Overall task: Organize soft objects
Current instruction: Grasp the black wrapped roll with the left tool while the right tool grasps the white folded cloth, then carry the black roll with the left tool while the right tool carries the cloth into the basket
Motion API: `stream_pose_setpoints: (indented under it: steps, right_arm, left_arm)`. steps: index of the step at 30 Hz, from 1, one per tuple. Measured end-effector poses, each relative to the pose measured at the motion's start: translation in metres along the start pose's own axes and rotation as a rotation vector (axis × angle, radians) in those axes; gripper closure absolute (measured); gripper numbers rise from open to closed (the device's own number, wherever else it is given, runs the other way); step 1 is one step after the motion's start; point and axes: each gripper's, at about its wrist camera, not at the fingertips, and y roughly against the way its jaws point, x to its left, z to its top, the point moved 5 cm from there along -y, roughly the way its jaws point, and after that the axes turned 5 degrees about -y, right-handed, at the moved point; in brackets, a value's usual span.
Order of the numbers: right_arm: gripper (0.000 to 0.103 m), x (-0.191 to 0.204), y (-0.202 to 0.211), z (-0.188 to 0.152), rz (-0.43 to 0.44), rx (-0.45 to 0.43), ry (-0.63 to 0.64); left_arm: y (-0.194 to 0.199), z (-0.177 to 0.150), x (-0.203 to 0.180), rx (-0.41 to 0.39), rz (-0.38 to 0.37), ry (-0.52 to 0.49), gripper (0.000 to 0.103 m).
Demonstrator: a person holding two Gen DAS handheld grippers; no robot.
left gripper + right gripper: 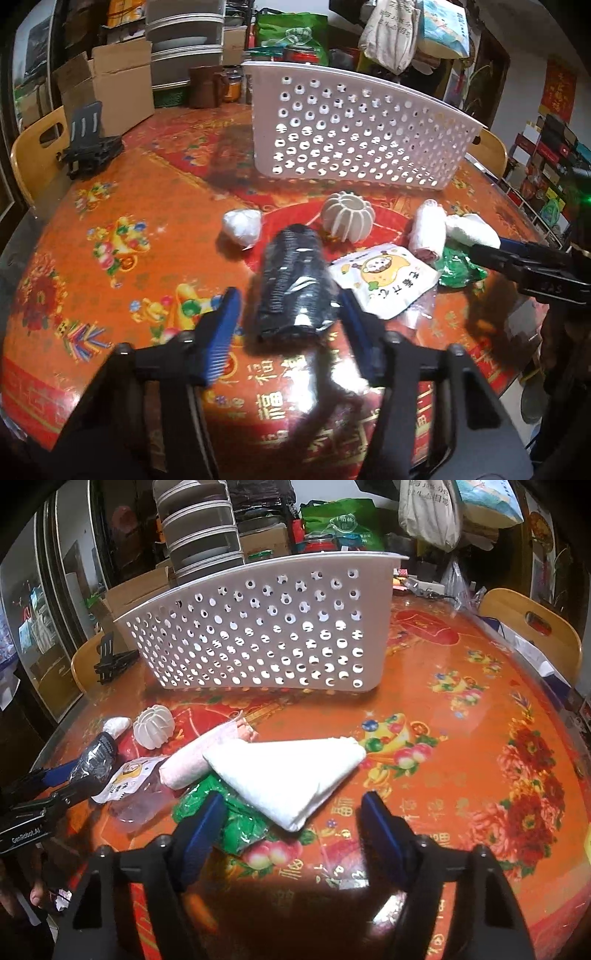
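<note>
My left gripper (290, 314) straddles the black roll (295, 284), a plastic-wrapped dark bundle lying on the table (122, 206) in front of the basket (354, 133). The right pad looks to be against the roll's side; the left pad stands a little off it. So jaws part-way in, roll between them, not clamped that I can see.

My right gripper (291, 823) has its jaws apart around the near corner of the white cloth (295, 771), a folded white wedge. Pads not on it: gap shows on both sides. The left pad sits over the green bag (218, 812), which lies partly under the cloth.

Layout, all relative to the basket, which is white, perforated and upright at the back of the table:
- ribbed ball (347, 216): just in front of the basket, centre.
- white wad (242, 225): in front, left of the ball.
- black roll: nearer me than the ball, between wad and pouch.
- snack pouch (384, 280): cartoon print, right of the roll, touching or nearly so.
- pink roll (428, 229): a wrapped towel, right of the ball, beside the white cloth.
- green bag: below the pink roll and cloth.

From the left view, the right gripper's arm reaches in at the cloth. Can't see inside the basket from either view. A black stand (88, 147) sits far left of the basket, well apart from the pile.
</note>
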Motion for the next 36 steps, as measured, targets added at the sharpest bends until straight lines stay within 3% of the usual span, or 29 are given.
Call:
stream_pose_setpoints:
  steps: [6, 8, 14, 26, 36]
  right_arm:
    - [0.046, -0.003, -0.002, 0.003, 0.016, -0.004, -0.008]
    - [0.062, -0.001, -0.002, 0.003, 0.020, -0.002, -0.002]
    - [0.071, 0.002, 0.004, 0.002, 0.014, -0.019, 0.020]
    - [0.073, 0.000, 0.037, 0.010, 0.007, -0.106, 0.035]
    - [0.073, 0.012, 0.072, 0.040, 0.046, -0.170, 0.079]
  left_arm:
    - [0.000, 0.000, -0.006, -0.013, -0.007, -0.013, 0.060]
    - [0.002, 0.000, -0.006, -0.016, -0.011, -0.012, 0.060]
    - [0.011, 0.000, -0.005, -0.043, -0.011, -0.009, 0.060]
    - [0.044, 0.011, -0.005, -0.109, -0.007, -0.011, 0.060]
    - [0.073, 0.045, -0.015, -0.164, -0.014, -0.040, 0.060]
